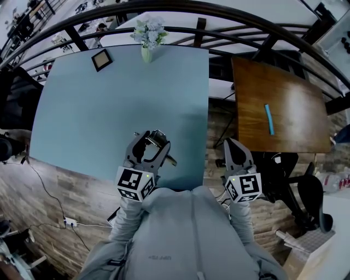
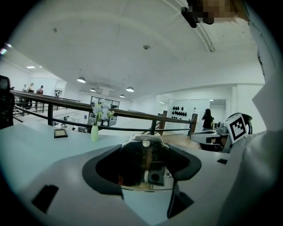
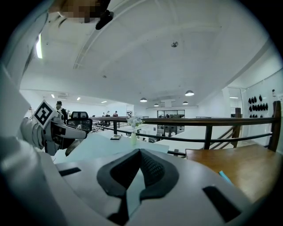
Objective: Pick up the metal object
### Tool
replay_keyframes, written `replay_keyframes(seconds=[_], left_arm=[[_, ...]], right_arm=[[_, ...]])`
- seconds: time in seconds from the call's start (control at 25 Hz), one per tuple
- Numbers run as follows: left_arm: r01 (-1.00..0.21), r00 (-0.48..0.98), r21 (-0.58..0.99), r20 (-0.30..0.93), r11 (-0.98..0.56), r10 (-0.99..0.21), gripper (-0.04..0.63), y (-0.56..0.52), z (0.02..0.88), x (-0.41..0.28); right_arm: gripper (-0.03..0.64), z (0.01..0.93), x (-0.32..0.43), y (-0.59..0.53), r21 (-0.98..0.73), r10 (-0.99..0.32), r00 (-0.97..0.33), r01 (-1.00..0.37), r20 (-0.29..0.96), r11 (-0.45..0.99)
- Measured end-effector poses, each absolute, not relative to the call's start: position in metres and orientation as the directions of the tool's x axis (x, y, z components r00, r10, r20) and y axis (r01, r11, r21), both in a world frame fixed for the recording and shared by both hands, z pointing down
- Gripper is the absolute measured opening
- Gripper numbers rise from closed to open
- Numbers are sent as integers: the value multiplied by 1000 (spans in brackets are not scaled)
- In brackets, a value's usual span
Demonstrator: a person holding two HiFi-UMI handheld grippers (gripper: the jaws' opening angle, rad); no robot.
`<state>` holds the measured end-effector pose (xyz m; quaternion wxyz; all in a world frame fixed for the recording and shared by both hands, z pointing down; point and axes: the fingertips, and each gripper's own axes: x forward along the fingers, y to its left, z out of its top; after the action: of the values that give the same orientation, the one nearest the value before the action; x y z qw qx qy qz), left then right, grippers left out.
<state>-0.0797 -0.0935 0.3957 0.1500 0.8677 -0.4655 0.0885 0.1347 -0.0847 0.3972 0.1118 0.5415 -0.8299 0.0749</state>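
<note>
A shiny metal object (image 1: 158, 143) sits between the jaws of my left gripper (image 1: 150, 138), held just above the near edge of the pale blue table (image 1: 98, 115). In the left gripper view the metal object (image 2: 142, 165) fills the space between the dark pads and mirrors the gripper (image 2: 143, 148). My right gripper (image 1: 231, 145) hangs past the table's right edge, over the gap by the brown table. Its jaw tips meet with nothing between them in the right gripper view (image 3: 140, 152).
A vase of flowers (image 1: 147, 41) and a small dark picture frame (image 1: 101, 59) stand at the blue table's far edge. A brown wooden table (image 1: 284, 87) with a blue stick (image 1: 268, 119) is at right. A black railing (image 1: 180, 11) runs behind; an office chair (image 1: 314, 205) is at lower right.
</note>
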Motion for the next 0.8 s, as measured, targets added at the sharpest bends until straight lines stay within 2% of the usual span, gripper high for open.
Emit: replay_keyframes(seconds=[0.8], left_arm=[[-843,537,178,297,-507,-789,311,-99,396,-83]], right_arm=[[23,398,134,-87,7,-874,-404,-907,269,421]])
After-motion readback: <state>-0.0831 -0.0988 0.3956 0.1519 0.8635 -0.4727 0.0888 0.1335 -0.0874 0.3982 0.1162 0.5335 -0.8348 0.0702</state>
